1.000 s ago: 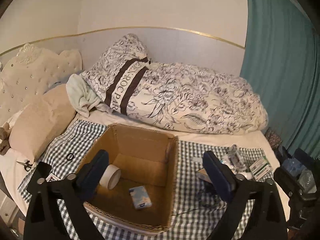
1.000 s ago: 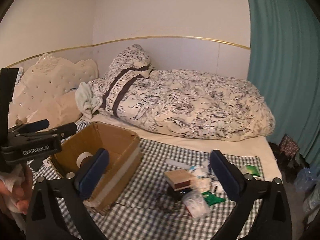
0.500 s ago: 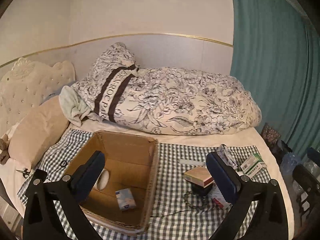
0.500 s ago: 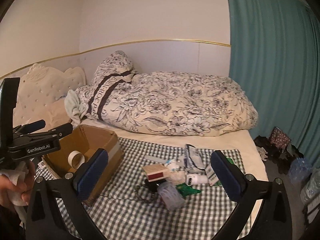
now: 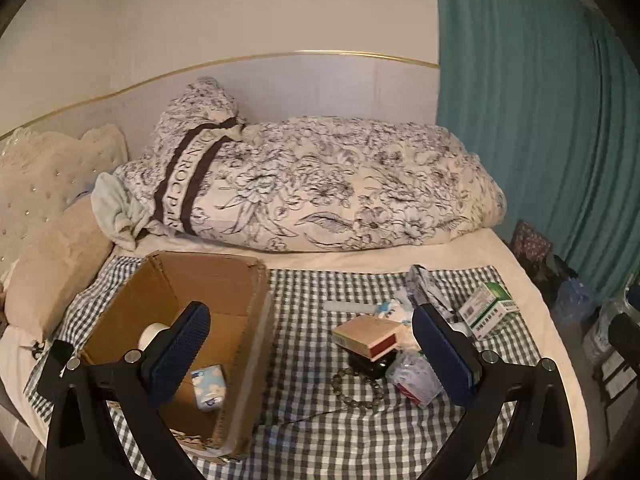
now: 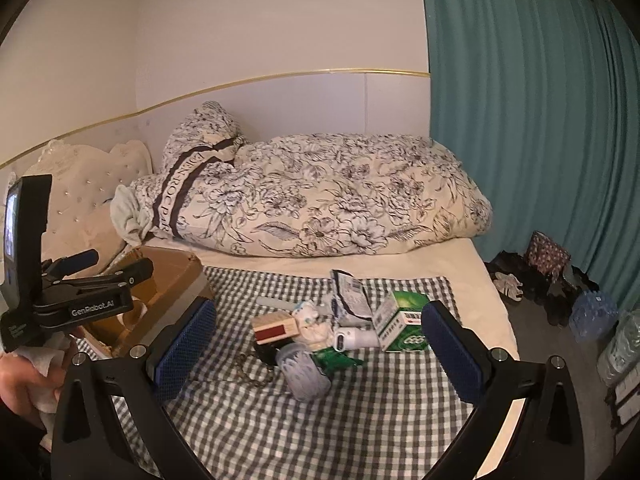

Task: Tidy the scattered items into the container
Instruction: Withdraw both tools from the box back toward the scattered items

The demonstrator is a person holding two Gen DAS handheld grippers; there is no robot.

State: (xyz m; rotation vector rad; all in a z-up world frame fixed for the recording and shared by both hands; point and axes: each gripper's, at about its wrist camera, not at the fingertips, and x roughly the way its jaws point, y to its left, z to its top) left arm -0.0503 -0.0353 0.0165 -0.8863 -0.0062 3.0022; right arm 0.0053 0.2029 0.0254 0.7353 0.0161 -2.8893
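A cardboard box (image 5: 256,320) stands on the checked cloth at the left; a tape roll (image 5: 154,332) and a blue tissue pack (image 5: 208,386) lie in it. To its right lies a pile: a tan and red box (image 5: 366,336), a bead string (image 5: 356,390), a clear bag (image 5: 414,376) and a green and white carton (image 5: 486,308). My left gripper (image 5: 316,356) is open and empty above the box's right wall. My right gripper (image 6: 320,354) is open and empty above the pile, with the carton (image 6: 400,322), a white bottle (image 6: 356,338) and the tan box (image 6: 276,326) between its fingers.
A rolled floral duvet (image 5: 320,188) lies along the wall behind the cloth. Pillows (image 5: 52,264) are at the left. A teal curtain (image 6: 540,120) hangs at the right, with shoes and bottles (image 6: 592,312) on the floor. The left gripper's body (image 6: 76,300) shows at the right view's left edge.
Both grippers have swung right. The box has slid left in both views and the pile of items has come between the fingers. Both stayed open.
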